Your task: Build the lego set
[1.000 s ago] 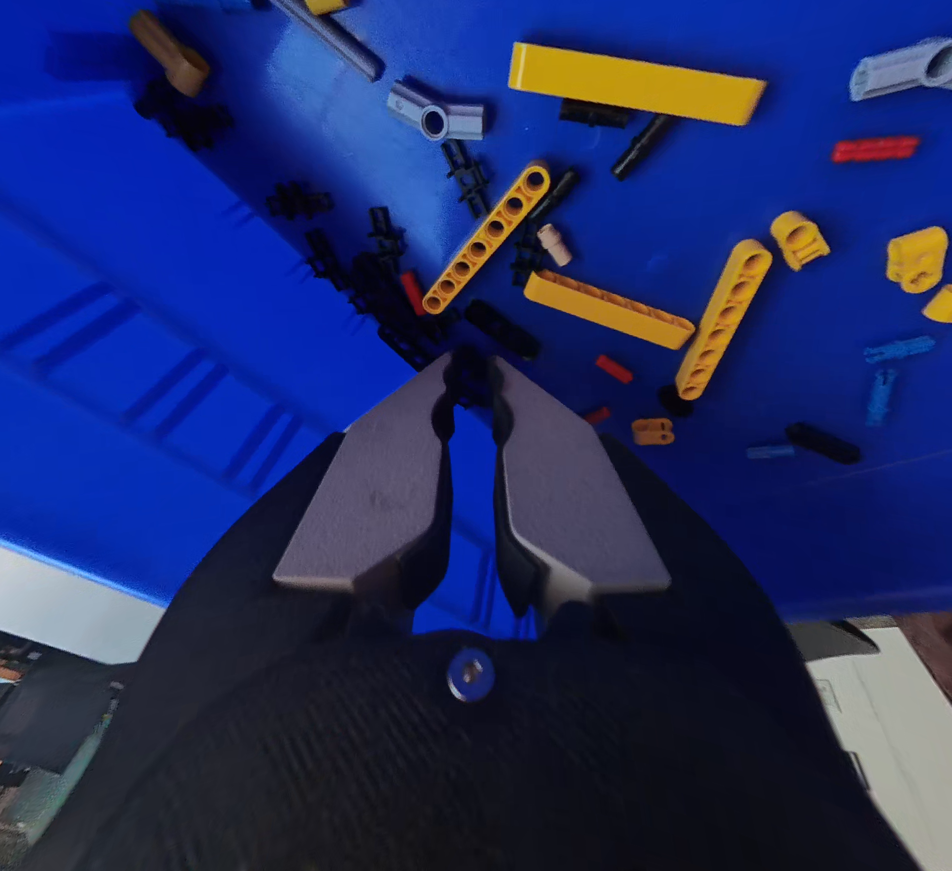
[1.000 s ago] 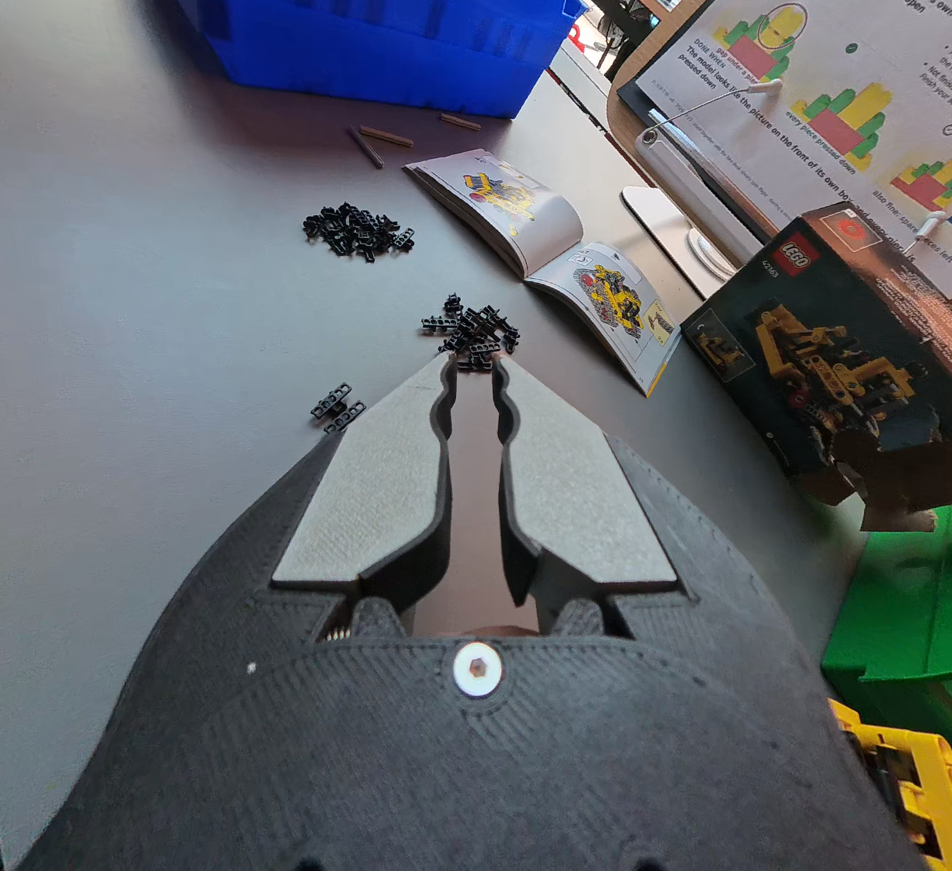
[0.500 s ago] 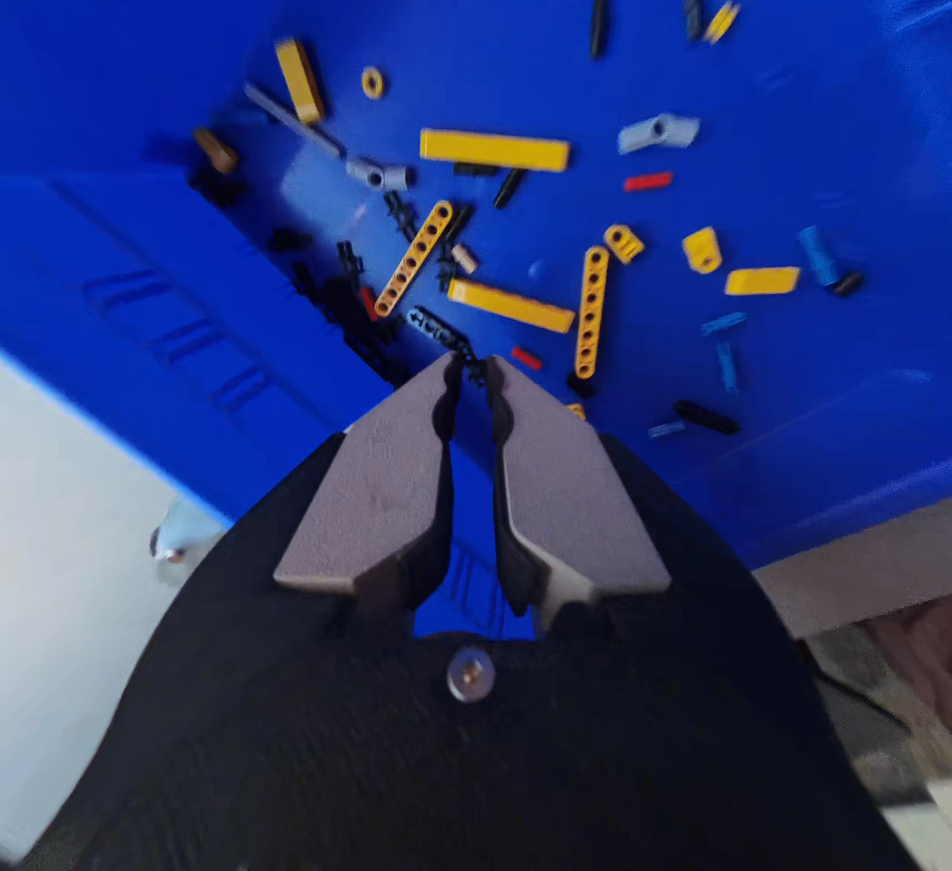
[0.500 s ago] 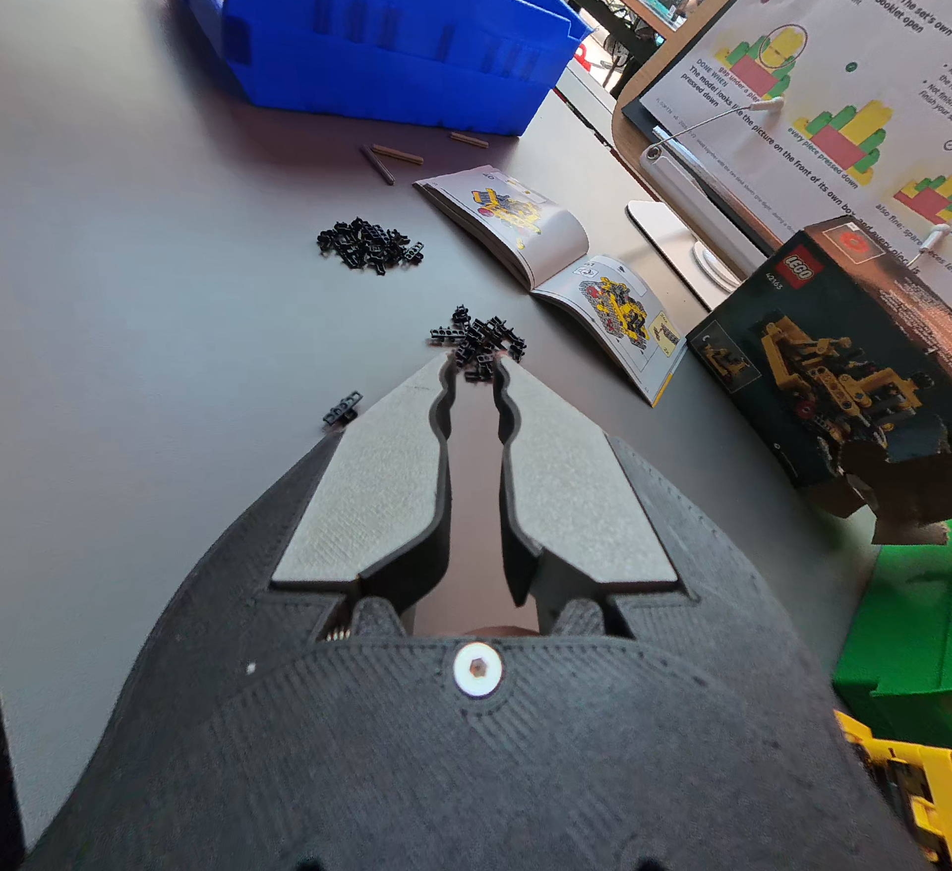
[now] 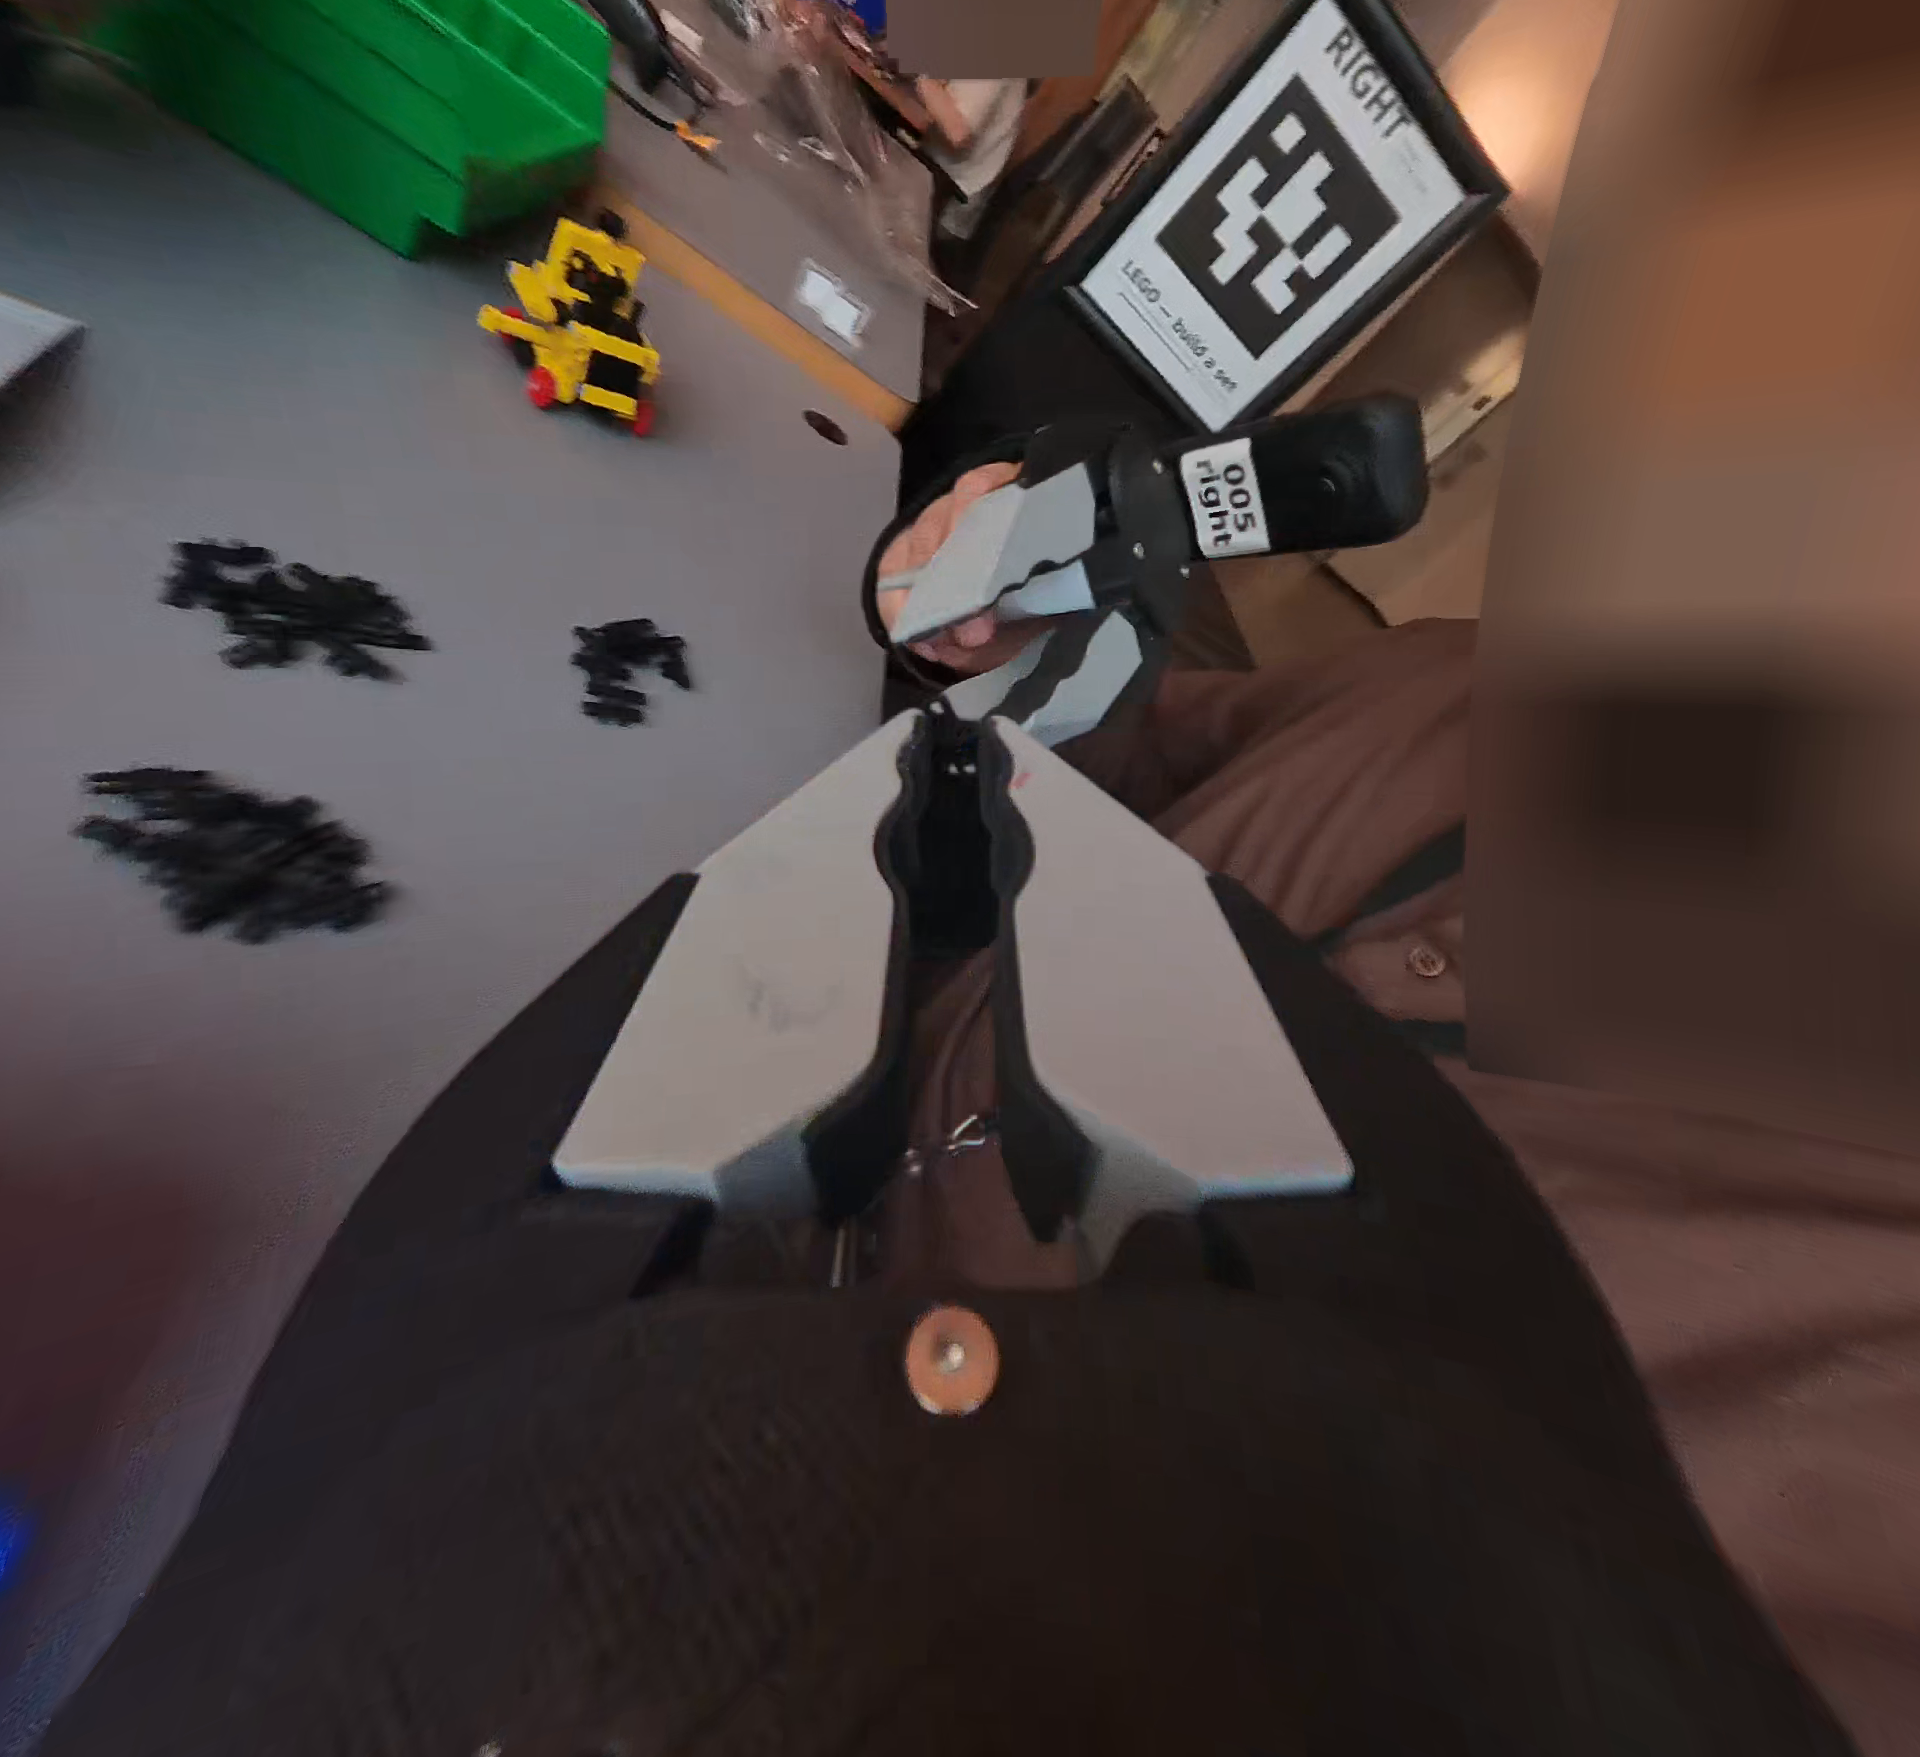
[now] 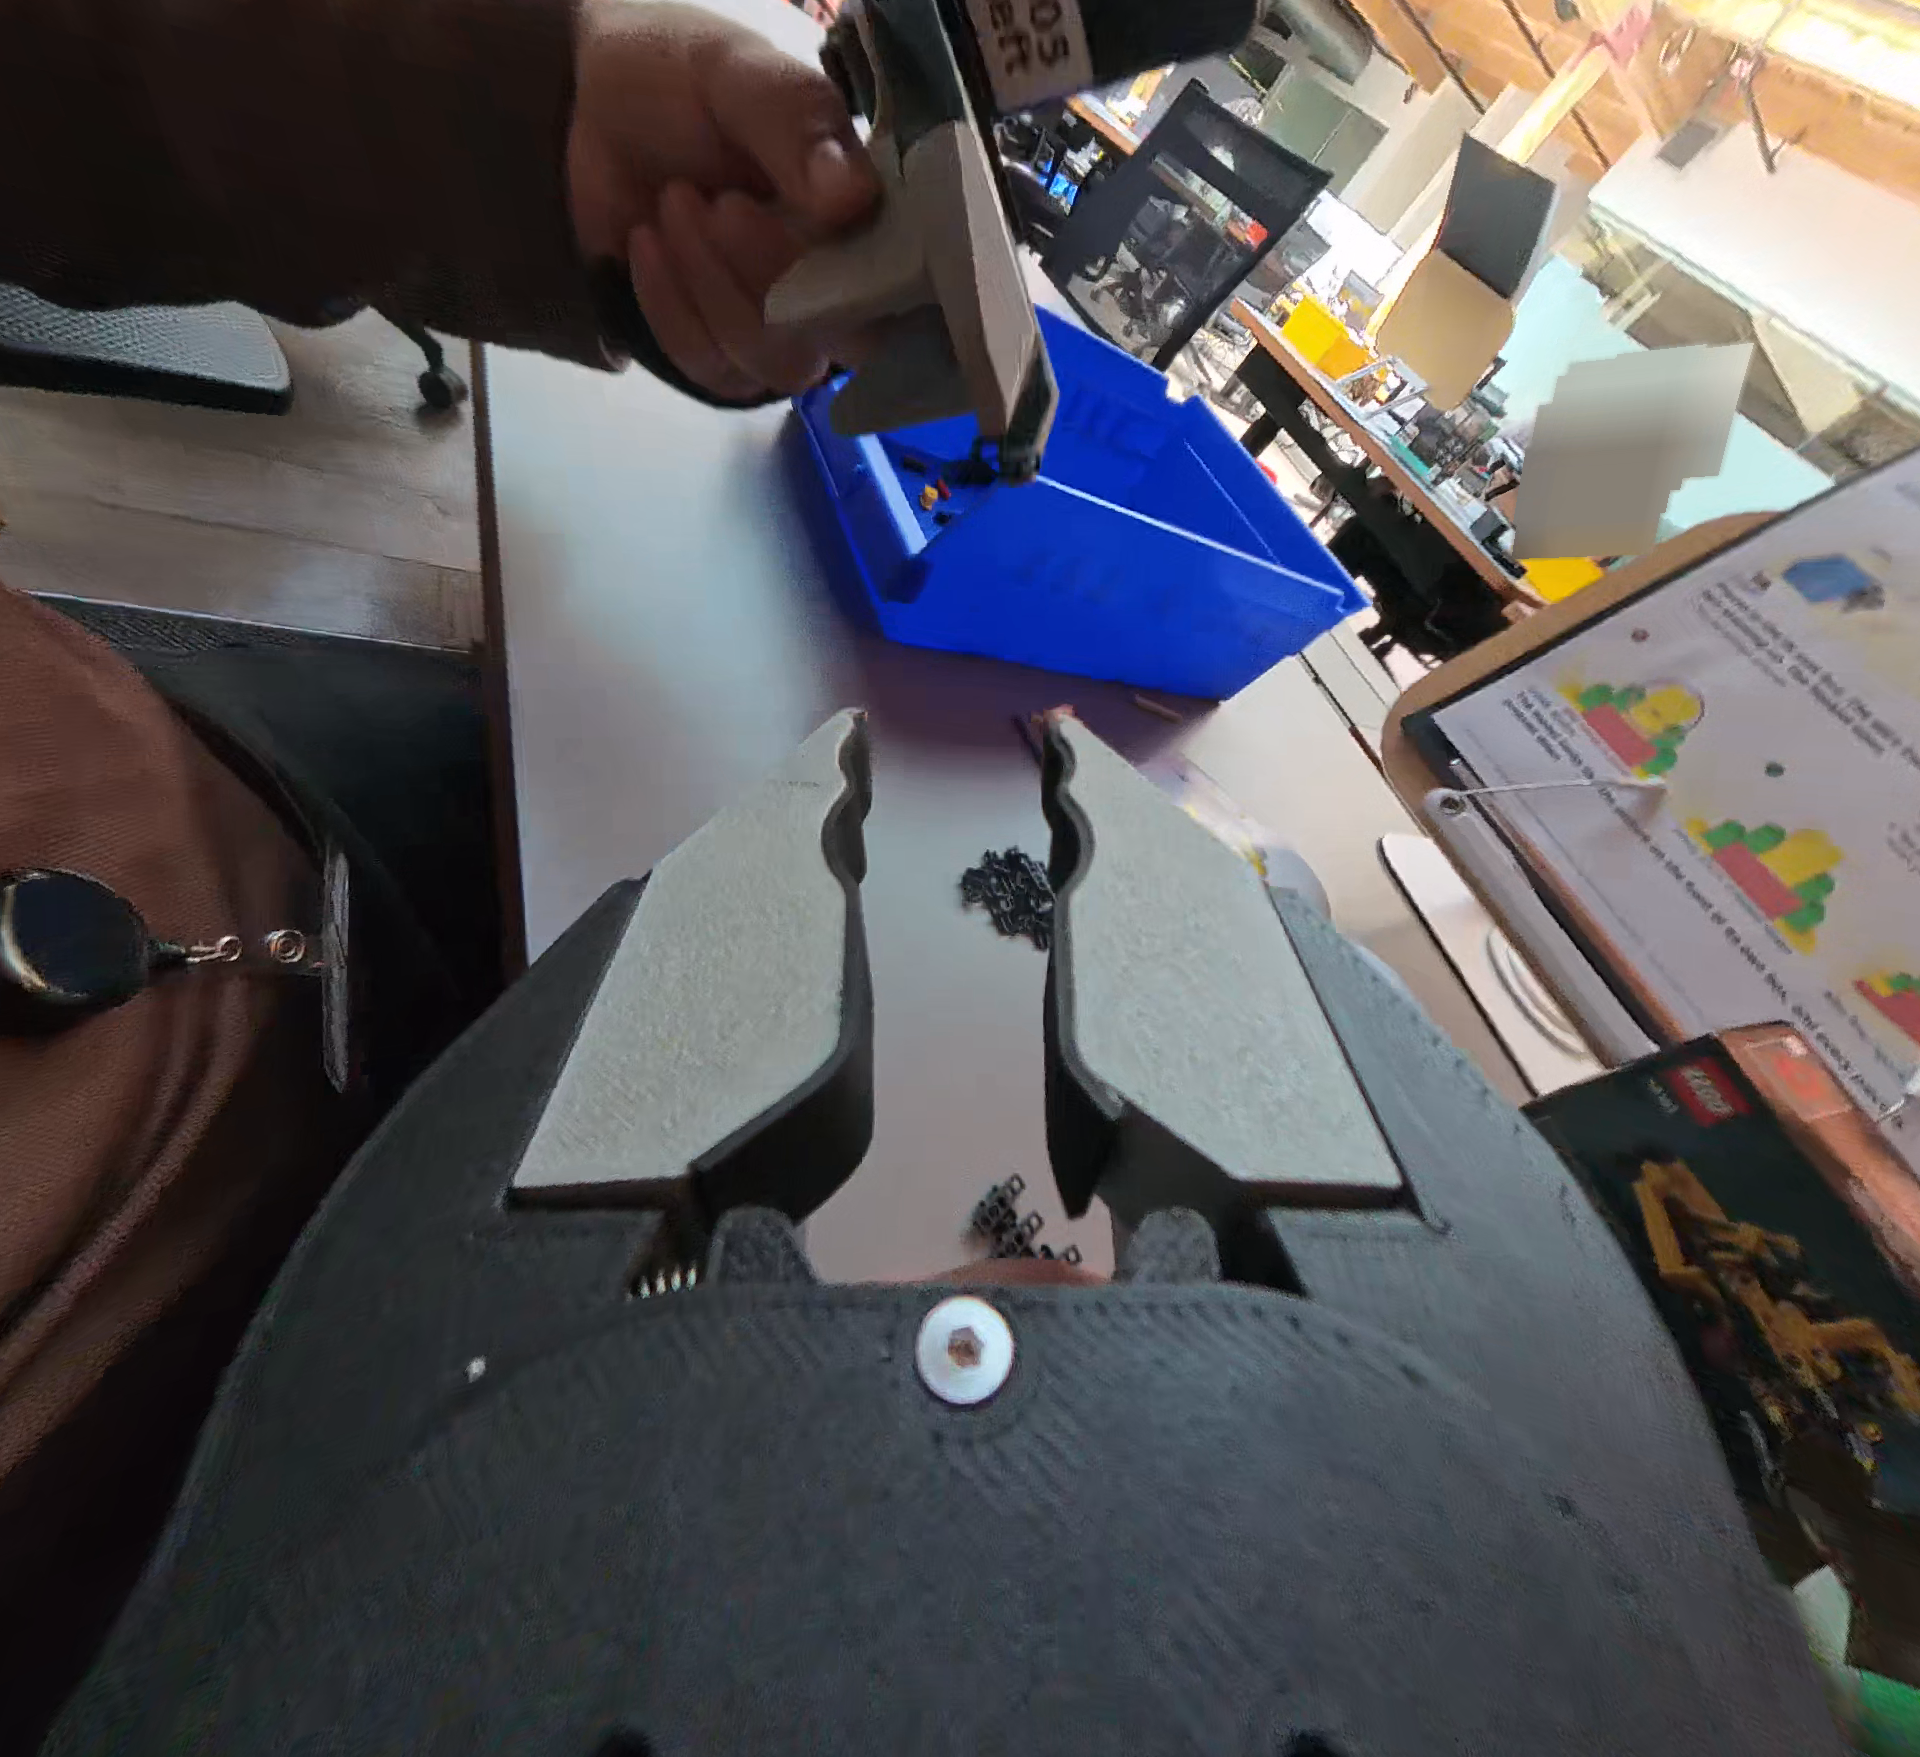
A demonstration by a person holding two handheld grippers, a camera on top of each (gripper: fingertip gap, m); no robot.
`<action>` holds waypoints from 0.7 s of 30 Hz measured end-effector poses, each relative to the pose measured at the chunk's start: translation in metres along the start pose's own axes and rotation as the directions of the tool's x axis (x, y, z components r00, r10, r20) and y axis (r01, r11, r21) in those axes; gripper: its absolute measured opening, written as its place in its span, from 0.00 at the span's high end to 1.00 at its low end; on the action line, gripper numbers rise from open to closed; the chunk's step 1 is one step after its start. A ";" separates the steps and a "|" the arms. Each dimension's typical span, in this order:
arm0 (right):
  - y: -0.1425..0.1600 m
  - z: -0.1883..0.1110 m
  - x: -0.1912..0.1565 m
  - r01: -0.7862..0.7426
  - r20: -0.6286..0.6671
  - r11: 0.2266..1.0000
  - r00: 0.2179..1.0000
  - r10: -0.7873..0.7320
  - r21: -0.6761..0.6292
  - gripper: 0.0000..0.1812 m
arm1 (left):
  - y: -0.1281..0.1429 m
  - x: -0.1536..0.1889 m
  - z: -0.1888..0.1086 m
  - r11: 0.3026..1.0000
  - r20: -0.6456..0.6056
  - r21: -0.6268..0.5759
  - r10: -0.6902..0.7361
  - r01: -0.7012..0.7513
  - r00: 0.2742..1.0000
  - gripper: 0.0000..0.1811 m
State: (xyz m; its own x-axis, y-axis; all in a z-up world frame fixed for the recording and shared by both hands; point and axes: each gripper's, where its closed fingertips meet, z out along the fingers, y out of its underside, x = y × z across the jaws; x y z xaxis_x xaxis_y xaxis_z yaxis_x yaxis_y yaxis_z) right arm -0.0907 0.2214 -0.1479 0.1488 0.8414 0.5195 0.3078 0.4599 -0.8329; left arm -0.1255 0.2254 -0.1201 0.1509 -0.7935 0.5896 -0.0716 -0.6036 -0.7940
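Observation:
My left gripper (image 5: pixel 953 736) is shut on a small black lego piece (image 5: pixel 951 757) and holds it in the air near the table's edge. In the right wrist view the left gripper (image 6: pixel 1013 450) hangs above the blue parts bin (image 6: pixel 1091 585), with the black piece (image 6: pixel 1000 464) at its tips. My right gripper (image 6: pixel 956 741) is open and empty above the grey table (image 6: pixel 665 668). It also shows in the left wrist view (image 5: pixel 920 658), just beyond the left fingertips. Piles of small black pieces (image 5: pixel 291 616) (image 5: pixel 629 668) (image 5: pixel 229 850) lie on the table.
A partly built yellow model (image 5: pixel 582 331) stands in front of a green bin (image 5: pixel 364 45). The set's box (image 6: pixel 1745 1292) and an instruction board (image 6: pixel 1714 772) stand at the right. Black pieces (image 6: pixel 1008 892) lie under the right gripper. A framed marker sign (image 5: pixel 1288 221) stands behind. Some 6 centimetres of space lies between my two pairs of fingers. About 30 centimetres separates my right fingertips from the partly built yellow model (image 5: pixel 582 331).
My left gripper has come up out of the blue bin with the black piece and swung toward the right gripper. My right gripper has opened, risen and turned toward the bin.

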 end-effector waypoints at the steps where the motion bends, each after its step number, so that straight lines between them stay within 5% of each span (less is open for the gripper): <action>1: -0.004 -0.001 -0.004 0.027 -0.004 1.000 1.000 -0.027 0.005 0.84 | 0.007 0.002 0.011 1.000 -0.020 -0.009 -0.013 0.013 1.000 0.97; 10: -0.006 -0.002 -0.017 0.077 0.001 0.997 0.997 -0.077 0.020 0.86 | 0.030 0.005 0.048 0.994 -0.100 -0.042 -0.107 0.104 0.989 0.97; 21: 0.003 0.002 -0.021 0.050 0.040 0.999 0.998 -0.051 0.015 0.90 | 0.038 -0.002 0.054 0.993 -0.093 -0.054 -0.106 0.102 0.990 0.97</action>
State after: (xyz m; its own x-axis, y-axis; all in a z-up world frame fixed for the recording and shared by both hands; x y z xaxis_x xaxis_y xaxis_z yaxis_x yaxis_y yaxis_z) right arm -0.0948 0.2059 -0.1612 0.0949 0.8277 0.5531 0.3008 0.5058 -0.8085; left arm -0.0748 0.2088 -0.1594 0.0653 -0.7286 0.6819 -0.1087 -0.6844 -0.7209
